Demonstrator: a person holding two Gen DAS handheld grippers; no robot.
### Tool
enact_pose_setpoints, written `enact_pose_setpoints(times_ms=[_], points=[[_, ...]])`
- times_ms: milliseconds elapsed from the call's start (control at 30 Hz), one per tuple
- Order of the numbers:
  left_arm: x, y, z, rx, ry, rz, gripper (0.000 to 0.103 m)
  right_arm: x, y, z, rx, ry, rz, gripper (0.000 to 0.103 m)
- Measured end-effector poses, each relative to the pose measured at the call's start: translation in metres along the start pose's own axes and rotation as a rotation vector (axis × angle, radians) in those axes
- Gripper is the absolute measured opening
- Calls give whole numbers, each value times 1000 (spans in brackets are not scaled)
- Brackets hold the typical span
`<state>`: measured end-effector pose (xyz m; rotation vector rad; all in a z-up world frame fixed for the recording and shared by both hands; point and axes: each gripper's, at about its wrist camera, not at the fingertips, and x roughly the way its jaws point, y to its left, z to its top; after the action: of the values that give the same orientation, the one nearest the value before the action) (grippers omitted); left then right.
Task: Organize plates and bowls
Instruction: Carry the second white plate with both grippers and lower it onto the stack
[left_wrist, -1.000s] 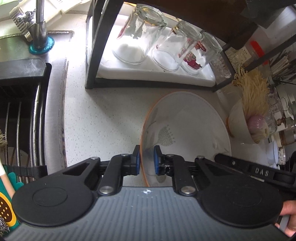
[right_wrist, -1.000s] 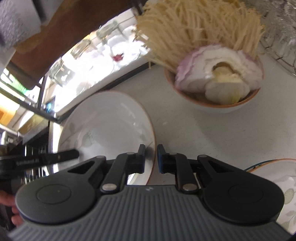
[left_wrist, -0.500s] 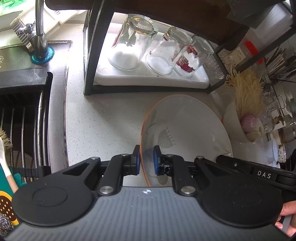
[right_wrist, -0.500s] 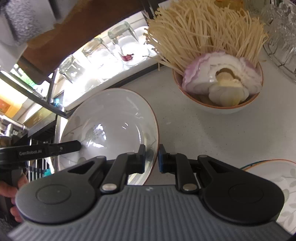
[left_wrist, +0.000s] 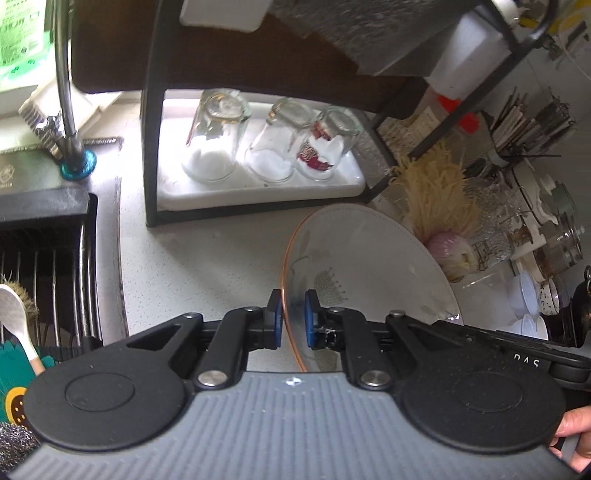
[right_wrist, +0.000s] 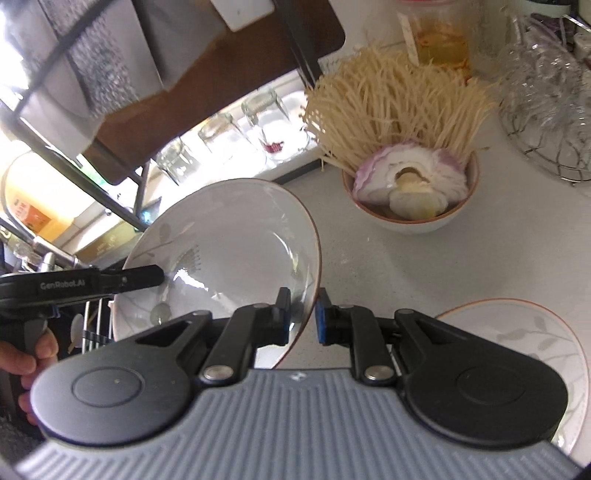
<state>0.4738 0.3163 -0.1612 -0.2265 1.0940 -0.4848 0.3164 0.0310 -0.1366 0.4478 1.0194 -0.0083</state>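
Observation:
A white plate with an orange rim and a leaf pattern (left_wrist: 369, 266) is held above the counter between both grippers. My left gripper (left_wrist: 293, 319) is shut on the plate's left rim. My right gripper (right_wrist: 303, 314) is shut on its opposite rim, and the plate (right_wrist: 229, 251) tilts up to the left there. The left gripper's finger (right_wrist: 129, 278) shows on the plate's far side in the right wrist view. A second patterned plate (right_wrist: 535, 339) lies flat on the counter at lower right.
A bowl (right_wrist: 417, 218) with an onion half and dry noodles stands behind the plate. A black rack (left_wrist: 151, 147) holds a white tray with three upturned glasses (left_wrist: 218, 140). A sink dish rack (left_wrist: 48, 266) and faucet (left_wrist: 66, 110) are at left. A wire basket of glassware (right_wrist: 546, 122) stands at right.
Both grippers have lifted the plate higher off the counter, still shut on its rims. The rack, glasses and noodle bowl appear farther below and away.

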Motion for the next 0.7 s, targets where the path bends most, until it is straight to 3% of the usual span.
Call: enact_pose_setpoints(times_ms=[700], points=[[-35, -85, -28, 67, -18, -78, 13, -90, -39, -31, -13, -154, -21, 16]])
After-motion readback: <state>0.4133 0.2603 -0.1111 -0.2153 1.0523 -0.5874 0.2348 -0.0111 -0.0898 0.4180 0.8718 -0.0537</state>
